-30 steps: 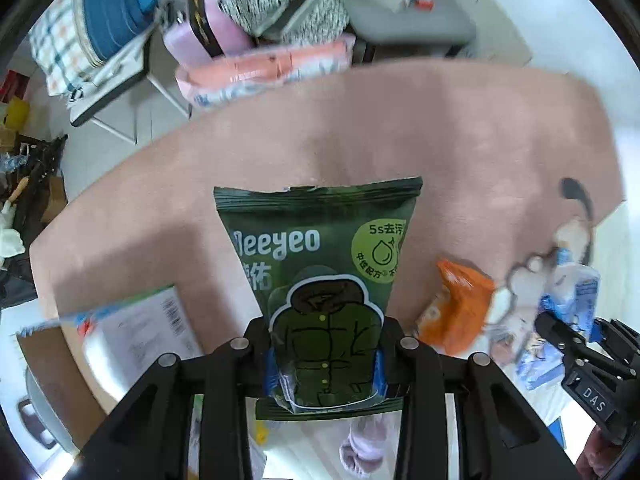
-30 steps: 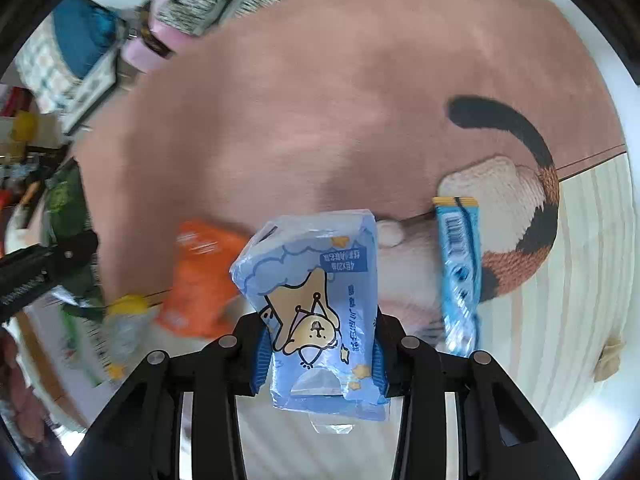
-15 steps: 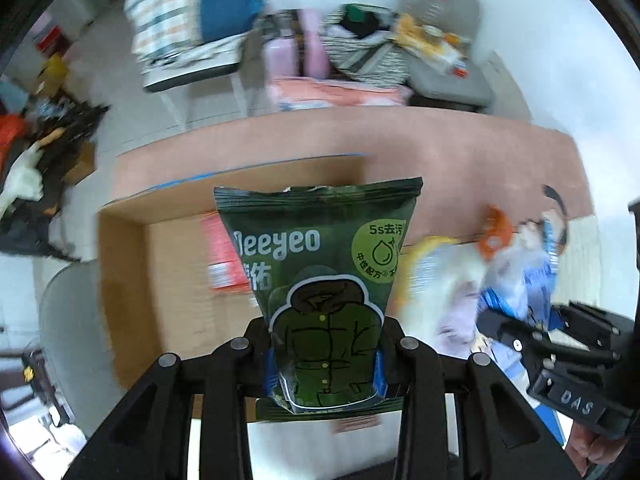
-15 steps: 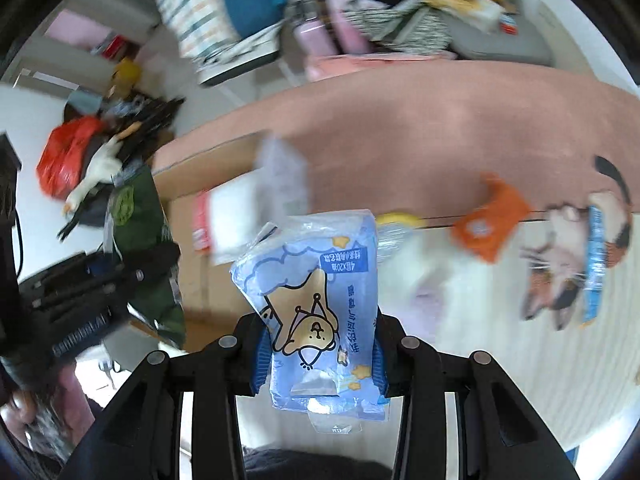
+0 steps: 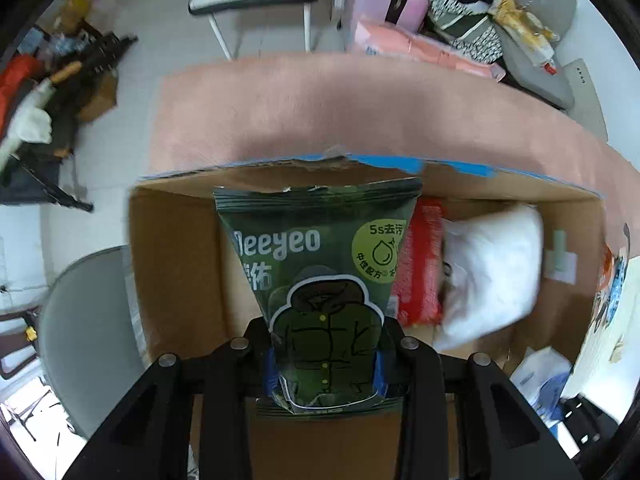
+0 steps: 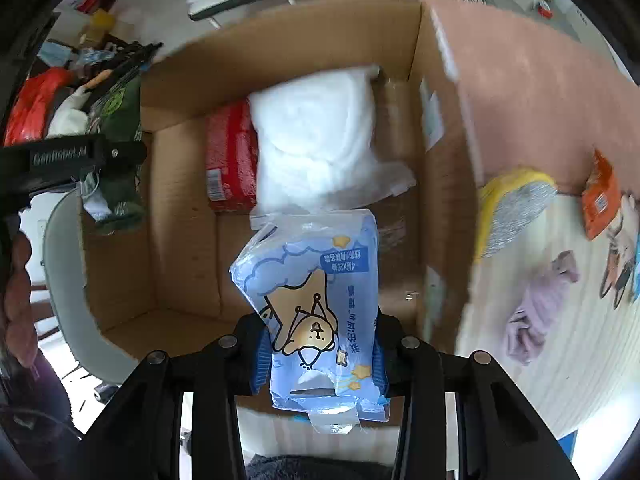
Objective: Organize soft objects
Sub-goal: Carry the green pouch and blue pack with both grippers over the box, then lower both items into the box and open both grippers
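My left gripper (image 5: 324, 364) is shut on a dark green wipes pack (image 5: 320, 272) and holds it above the open cardboard box (image 5: 176, 264). My right gripper (image 6: 318, 354) is shut on a light blue tissue pack (image 6: 316, 308) with a bear print, over the same box (image 6: 288, 44). Inside the box lie a red pack (image 6: 230, 156) and a white plastic-wrapped bundle (image 6: 316, 132); both also show in the left wrist view, the red pack (image 5: 420, 264) beside the white bundle (image 5: 488, 268). The left gripper with the green pack (image 6: 116, 128) shows at the box's left side.
The box stands on a pink rug (image 5: 320, 108). To its right lie a yellow and grey item (image 6: 516, 208), an orange pack (image 6: 600, 200) and a lilac cloth (image 6: 536, 308). A grey chair (image 5: 88, 328) is left of the box. Cluttered chairs and bags stand behind.
Both grippers have swung left from the rug with its loose items to over the cardboard box, each still holding its pack. The box's inside now fills both views.
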The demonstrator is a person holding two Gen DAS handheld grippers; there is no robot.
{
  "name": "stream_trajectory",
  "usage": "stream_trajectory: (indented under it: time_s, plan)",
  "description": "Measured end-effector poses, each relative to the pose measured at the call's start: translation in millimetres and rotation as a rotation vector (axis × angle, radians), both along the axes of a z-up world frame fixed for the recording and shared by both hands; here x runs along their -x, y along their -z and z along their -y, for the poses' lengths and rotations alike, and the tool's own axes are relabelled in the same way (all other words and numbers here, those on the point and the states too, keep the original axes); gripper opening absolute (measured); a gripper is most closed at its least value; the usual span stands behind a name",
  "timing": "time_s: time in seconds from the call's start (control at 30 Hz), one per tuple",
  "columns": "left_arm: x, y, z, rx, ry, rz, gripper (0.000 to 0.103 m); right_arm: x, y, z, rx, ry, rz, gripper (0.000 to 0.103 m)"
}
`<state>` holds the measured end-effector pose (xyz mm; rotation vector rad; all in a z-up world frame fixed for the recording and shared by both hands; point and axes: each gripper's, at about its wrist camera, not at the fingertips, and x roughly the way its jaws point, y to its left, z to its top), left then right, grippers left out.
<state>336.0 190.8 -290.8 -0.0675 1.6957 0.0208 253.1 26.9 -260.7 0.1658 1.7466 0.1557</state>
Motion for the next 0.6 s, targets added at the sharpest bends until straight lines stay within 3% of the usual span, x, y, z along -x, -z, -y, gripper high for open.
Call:
stream_trajectory:
  time_s: [0.2,0.33,0.43,0.53,0.6]
  plan:
    - [-11,38,8,-0.001,0.047,-0.064,0.032,6,36,-7,0.047,-0.011,-0.054,0.042]
    - [-17,50,12,-0.003,0.056,-0.075,0.034,7,51,-9,0.077,-0.026,-0.071,0.043]
    - [-19,49,12,0.015,0.044,-0.086,0.036,3,55,-14,0.095,-0.031,-0.078,0.05]
    - [-17,32,7,0.013,0.041,-0.05,0.058,0,51,-17,0.068,-0.012,-0.097,0.056]
    - [-14,15,8,0.01,0.037,-0.015,0.075,-1,42,-20,0.065,-0.019,-0.085,0.065]
